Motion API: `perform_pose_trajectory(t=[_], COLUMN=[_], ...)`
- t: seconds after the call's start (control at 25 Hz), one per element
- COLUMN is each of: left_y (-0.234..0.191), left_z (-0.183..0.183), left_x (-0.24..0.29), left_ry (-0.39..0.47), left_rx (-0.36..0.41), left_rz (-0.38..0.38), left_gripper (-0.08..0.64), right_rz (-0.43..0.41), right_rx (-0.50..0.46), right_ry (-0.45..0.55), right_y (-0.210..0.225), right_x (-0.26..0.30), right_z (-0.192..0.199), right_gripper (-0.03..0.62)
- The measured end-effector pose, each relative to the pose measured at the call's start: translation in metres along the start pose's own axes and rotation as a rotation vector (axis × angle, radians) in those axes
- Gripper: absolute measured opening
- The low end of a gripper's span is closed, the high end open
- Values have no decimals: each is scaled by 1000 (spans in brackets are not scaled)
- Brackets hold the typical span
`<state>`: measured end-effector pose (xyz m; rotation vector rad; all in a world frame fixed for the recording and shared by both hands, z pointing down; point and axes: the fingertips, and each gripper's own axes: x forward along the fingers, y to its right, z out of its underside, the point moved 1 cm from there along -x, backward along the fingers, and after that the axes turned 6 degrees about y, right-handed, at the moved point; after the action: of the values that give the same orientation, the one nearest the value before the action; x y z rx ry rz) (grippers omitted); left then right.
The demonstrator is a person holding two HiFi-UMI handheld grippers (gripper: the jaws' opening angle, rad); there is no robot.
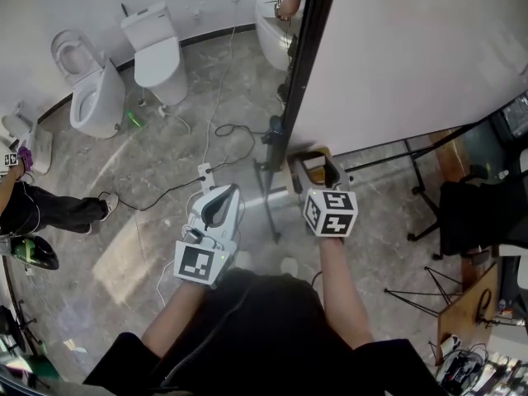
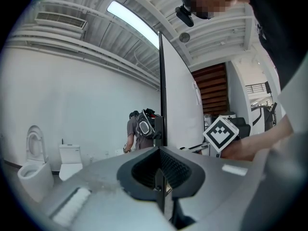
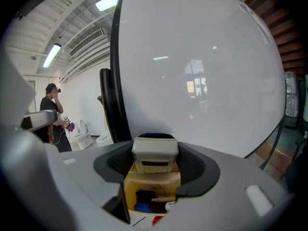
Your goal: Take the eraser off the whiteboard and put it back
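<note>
The whiteboard [image 1: 412,48] stands upright at the right, and its blank face [image 3: 202,71] fills the right gripper view. A pale grey eraser [image 3: 155,154] with a dark felt side turned to the board sits at the board's lower edge. My right gripper [image 3: 155,163] has its dark pads against both sides of the eraser. In the head view that gripper [image 1: 314,162] reaches to the foot of the board, and the eraser is hidden there. My left gripper [image 1: 219,198] hangs to the left of the board's edge, its jaws [image 2: 159,177] closed with nothing between them.
A yellow box [image 3: 153,189] with markers sits right under the eraser. Two toilets [image 1: 157,52] and a cable [image 1: 165,192] are on the floor to the left. A person [image 1: 41,213] stands at far left. A black chair [image 1: 478,221] is at right, and the board's stand legs [image 1: 268,188] are between the grippers.
</note>
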<state>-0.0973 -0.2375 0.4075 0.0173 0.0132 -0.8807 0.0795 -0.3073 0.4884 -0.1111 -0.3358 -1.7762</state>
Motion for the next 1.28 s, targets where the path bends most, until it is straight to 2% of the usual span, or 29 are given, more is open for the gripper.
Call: perform_pose_trajectory(t=[0.6, 1.28], left_y=[12, 37], left_z=[-7, -15], left_x=[-6, -15], left_ry=[26, 50], left_rx=[12, 31], left_rz=[-15, -32], left_gripper=[6, 6], right_rz=[-20, -100], right_rx=[-25, -71], right_ry=[96, 267], right_y=[0, -11], right_x=[-26, -99], right_z=[-28, -89], right_gripper=[267, 270])
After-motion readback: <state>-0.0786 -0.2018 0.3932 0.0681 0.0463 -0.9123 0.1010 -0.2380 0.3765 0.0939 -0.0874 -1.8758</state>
